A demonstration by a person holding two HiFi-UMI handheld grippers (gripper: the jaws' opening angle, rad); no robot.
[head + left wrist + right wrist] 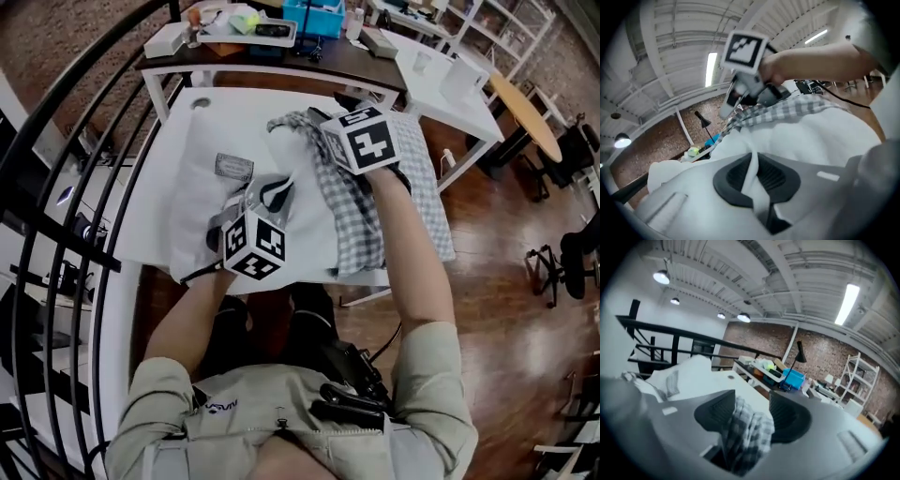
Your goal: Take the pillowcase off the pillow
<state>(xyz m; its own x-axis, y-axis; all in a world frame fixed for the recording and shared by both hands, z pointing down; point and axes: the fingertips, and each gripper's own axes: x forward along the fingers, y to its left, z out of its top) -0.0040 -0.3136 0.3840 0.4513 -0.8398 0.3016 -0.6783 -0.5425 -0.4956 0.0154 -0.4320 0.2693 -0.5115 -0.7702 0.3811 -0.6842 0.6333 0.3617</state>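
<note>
A white pillow [202,202] lies on the white table [211,98], with a grey checked pillowcase [352,211] bunched along its right side. My left gripper [272,194] is over the pillow's middle. In the left gripper view its jaws [752,174] are shut on a fold of the white pillow fabric [811,136]. My right gripper [309,120] is raised over the pillowcase's far end. In the right gripper view its jaws [747,416] stand wide, with a bunch of the checked pillowcase [745,430] loose between them.
A black stair railing [56,141] curves along the left. Behind the table stands a dark desk with a blue box [314,17] and clutter. A white table [450,84] and a round wooden table [530,112] are at the back right, above a wooden floor.
</note>
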